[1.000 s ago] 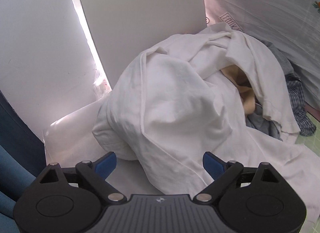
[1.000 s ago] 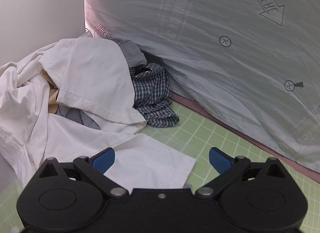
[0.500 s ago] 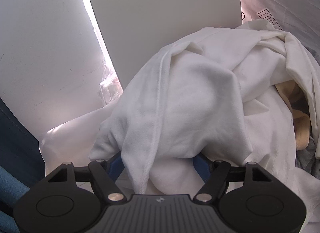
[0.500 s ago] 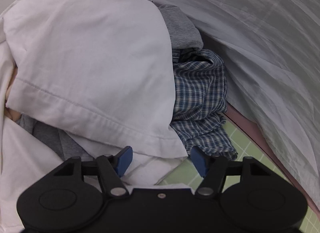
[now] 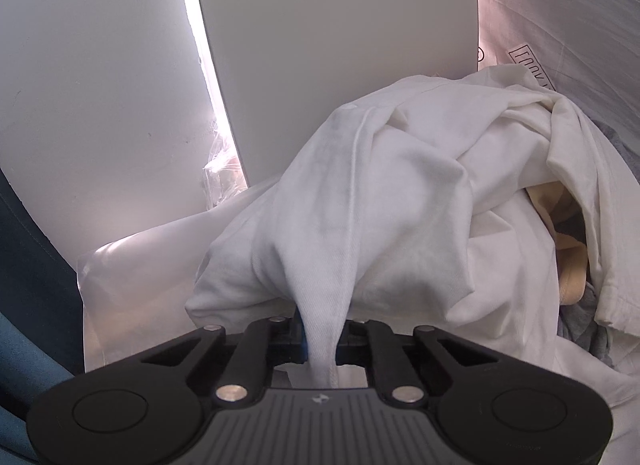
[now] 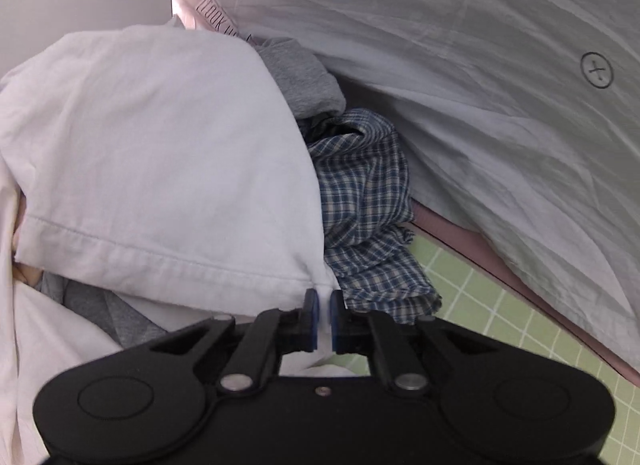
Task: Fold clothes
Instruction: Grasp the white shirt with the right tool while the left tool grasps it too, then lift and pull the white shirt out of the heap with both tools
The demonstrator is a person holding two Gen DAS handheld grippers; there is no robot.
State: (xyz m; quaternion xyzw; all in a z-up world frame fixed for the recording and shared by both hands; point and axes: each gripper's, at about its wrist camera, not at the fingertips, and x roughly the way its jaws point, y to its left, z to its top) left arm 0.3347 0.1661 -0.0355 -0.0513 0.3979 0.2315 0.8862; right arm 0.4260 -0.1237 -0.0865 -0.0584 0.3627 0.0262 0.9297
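Note:
A crumpled white shirt tops a pile of clothes. My left gripper is shut on a bunched fold of it, and the cloth hangs down between the fingers. In the right wrist view the same white shirt fills the left. My right gripper is shut on the corner of its stitched hem. A blue checked shirt and a grey garment lie just right of it. A tan garment shows under the white cloth.
White panels stand behind the pile, with a lit gap between them. A large white printed sheet rises at the right. A green grid mat covers the table. A blue cloth is at the far left.
Both grippers went from open to shut. The left one closed on a fold of the white shirt, the right one on its hem corner. Both moved in closer to the pile.

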